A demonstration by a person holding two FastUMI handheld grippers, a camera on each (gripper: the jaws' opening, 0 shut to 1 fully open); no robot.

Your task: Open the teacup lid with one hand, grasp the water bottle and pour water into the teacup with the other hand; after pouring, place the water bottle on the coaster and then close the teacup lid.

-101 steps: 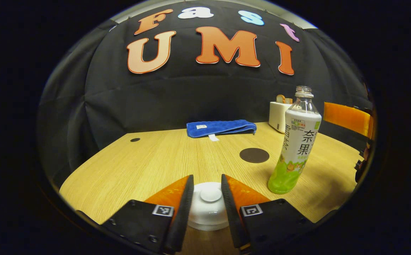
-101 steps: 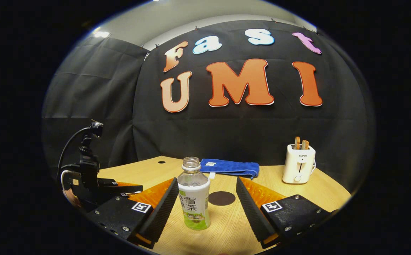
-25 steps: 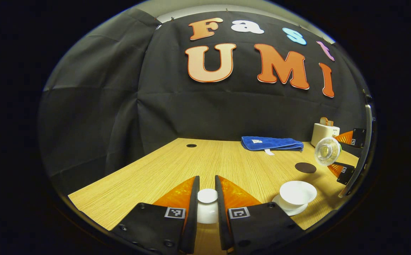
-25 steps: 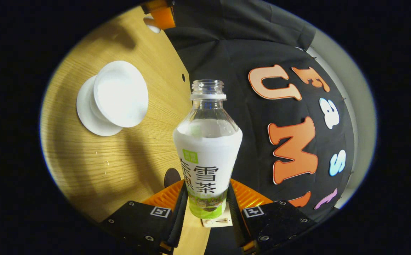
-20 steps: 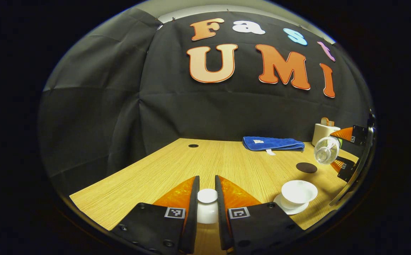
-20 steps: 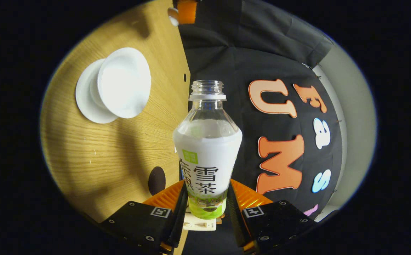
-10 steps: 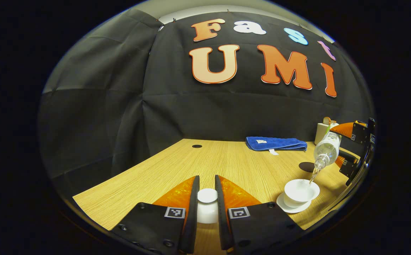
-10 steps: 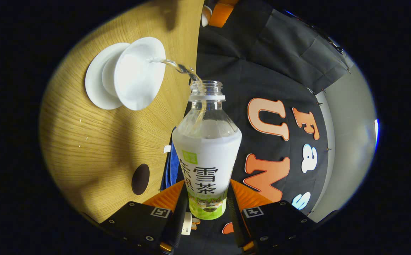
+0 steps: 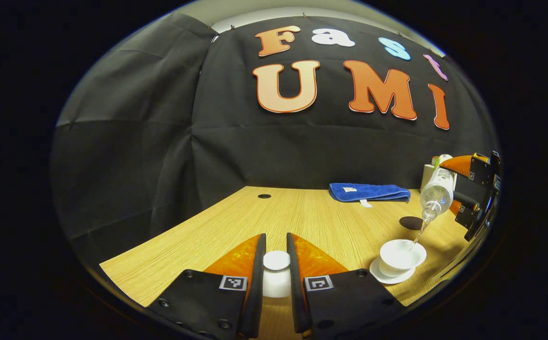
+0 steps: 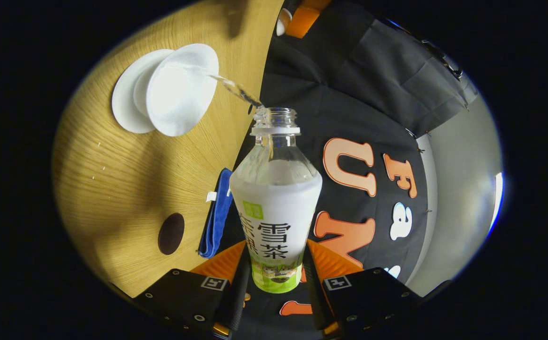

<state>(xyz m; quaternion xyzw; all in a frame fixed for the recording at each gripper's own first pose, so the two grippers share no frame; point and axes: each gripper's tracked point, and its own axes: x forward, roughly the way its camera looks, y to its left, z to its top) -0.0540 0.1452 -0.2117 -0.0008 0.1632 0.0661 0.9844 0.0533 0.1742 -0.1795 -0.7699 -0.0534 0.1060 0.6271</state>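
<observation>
**One thin stream, and lots of ways to spill it**

You are pouring right now. Your right gripper (image 10: 274,278) has both fingers pressed on the low part of the clear plastic water bottle with the white and green label (image 10: 275,198). The bottle is tipped far over, and a thin stream of water falls from its mouth into the open white teacup (image 9: 402,255) on its white saucer (image 9: 378,275).

In the right gripper view the stream lands near the cup's rim, not the middle. If you tip more, the water could jump past the rim onto the light wooden table (image 9: 236,226). If you pour too long, the small cup could overflow.

The bottle is smooth and held low. If your grip gets loose, it could slip or swing.

Your left gripper (image 9: 276,278) has its jaws close together, holding the round white teacup lid (image 9: 276,260) by its knob, off to the side. Hold it level, or it could drop.

The dark round coaster (image 9: 410,223) sits just behind the cup. Lift the bottle clear of the cup before you go there.
</observation>
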